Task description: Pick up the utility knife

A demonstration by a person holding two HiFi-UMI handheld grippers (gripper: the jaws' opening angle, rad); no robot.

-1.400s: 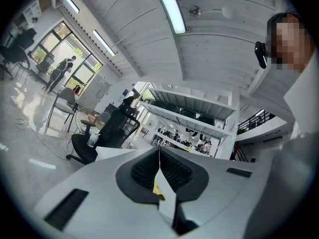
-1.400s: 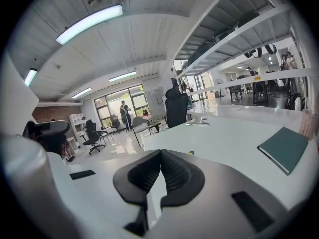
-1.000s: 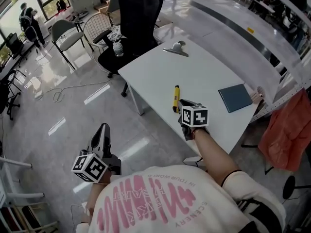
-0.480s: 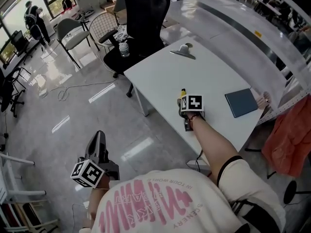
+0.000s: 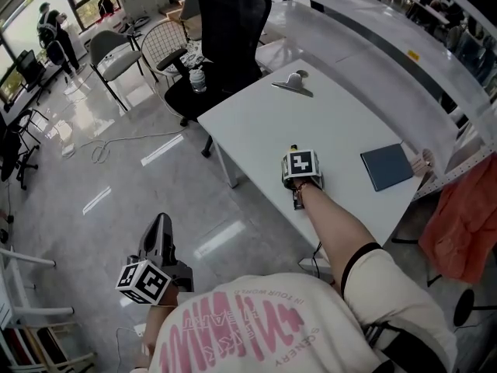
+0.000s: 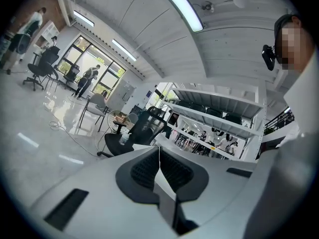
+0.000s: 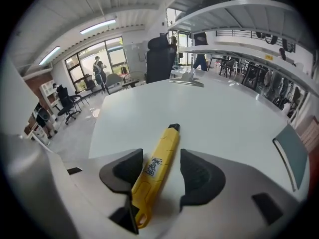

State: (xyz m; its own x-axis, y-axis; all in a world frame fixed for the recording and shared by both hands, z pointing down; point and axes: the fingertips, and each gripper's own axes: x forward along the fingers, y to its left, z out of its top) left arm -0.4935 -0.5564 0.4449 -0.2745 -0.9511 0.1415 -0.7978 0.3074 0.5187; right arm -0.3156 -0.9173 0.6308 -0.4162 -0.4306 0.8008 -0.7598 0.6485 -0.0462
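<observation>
My right gripper (image 7: 160,157) has its fingers (image 7: 200,176) spread astride the utility knife (image 7: 163,147) — light, stiff, slick plastic, I judge — so I'd pinch its mid-body.

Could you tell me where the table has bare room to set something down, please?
On the table, the broad patch between the clip and the knife is bare. Tightest between the right gripper and the notebook.

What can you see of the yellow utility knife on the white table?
The utility knife has a slim yellow plastic-looking body with a black tip, a small printed label and a hole at its near end. It lies flat on the white table, lengthwise between the open jaws of the right hand-held gripper, which have not closed on it.
</observation>
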